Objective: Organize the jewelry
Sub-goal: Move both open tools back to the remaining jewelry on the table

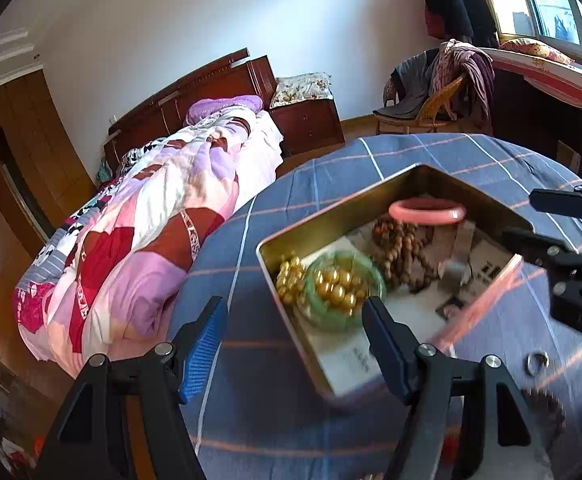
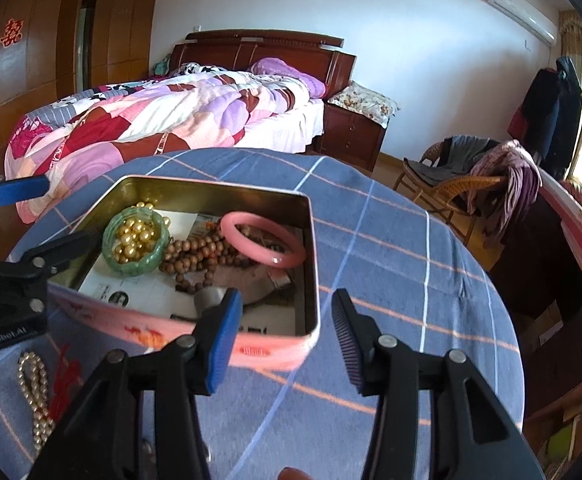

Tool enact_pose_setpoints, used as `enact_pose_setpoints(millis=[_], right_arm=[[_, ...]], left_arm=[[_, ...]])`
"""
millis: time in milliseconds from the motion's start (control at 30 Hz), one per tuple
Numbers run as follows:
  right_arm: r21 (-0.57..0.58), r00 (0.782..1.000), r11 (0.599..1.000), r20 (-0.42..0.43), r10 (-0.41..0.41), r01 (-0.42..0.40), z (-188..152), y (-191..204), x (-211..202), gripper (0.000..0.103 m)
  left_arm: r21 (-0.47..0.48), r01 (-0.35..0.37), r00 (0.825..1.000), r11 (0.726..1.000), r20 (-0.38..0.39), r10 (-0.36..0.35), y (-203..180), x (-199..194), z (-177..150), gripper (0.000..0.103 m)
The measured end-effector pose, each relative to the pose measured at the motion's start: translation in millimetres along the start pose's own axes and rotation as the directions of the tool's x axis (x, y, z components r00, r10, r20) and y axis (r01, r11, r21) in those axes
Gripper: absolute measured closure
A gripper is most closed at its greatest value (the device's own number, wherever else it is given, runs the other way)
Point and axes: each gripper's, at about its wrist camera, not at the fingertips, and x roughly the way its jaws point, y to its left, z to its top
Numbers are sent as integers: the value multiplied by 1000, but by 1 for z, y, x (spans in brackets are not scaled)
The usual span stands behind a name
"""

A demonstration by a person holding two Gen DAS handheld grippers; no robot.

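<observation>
An open pink tin box [image 2: 275, 350] [image 1: 291, 308] sits on the blue plaid tablecloth. Inside lie a pink bangle [image 2: 263, 242] [image 1: 427, 209], brown wooden beads [image 2: 195, 252] [image 1: 399, 256], a green bangle [image 2: 135, 240] [image 1: 345, 288] and gold beads [image 2: 137, 238] [image 1: 337, 284]. My left gripper [image 1: 295, 322] is open and empty, its fingers straddling the box's left wall. My right gripper [image 2: 287, 336] is open and empty over the box's near right corner. A pearl string [image 2: 35, 396], a red item [image 2: 65, 384] and a silver ring [image 1: 536, 362] lie on the cloth outside the box.
The round table [image 2: 391, 248] has its far edge close behind the box. A bed [image 2: 163, 116] stands beyond it, a wicker chair with clothes [image 2: 475, 176] to the right. Papers line the box floor [image 2: 143, 292].
</observation>
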Motion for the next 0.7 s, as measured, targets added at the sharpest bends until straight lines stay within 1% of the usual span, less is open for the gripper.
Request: enact_pose_setpoints(millis=[33,67,100,267,367,500,567,700], right_arm=[[5,1000,1000,2,-1,1,-3,-1,-3,50],[7,1000,1000,3,-6,6,-6,-3,-8,46],[8,1000,1000,-5,-10,10,-9,-4,-10,46],[23,1000,1000,-3,-11,11,-19,-5,-25,46],[31,1000,999,-9,4,-4,-29,-4,-33,45],[13,1000,1000,-21,1,-1,-41,0,-39,45],[16,1000,1000,-27,2,-2,-46,0,-40,44],[25,1000,1000,-31,0,1,-49,-3,-40,43]], left_arm=[[-1,-2,1000,1000,-1,2,2,-3,-3,33],[2,-3,1000,1000,1,3,3,-9,-7,33],[5,-5,1000,1000,0,5,4,-12,-10,33],[-24,-4,1000,1000,-11,4,7,-31,-29,33],[-41,20,1000,999,-22,-21,3,-38,-42,33],[-57,45,997,997,-58,-49,-7,-40,-60,33],[-56,52,996,997,-73,-56,-11,-39,-64,33],[-45,65,995,997,-77,-68,-20,-40,-67,33]])
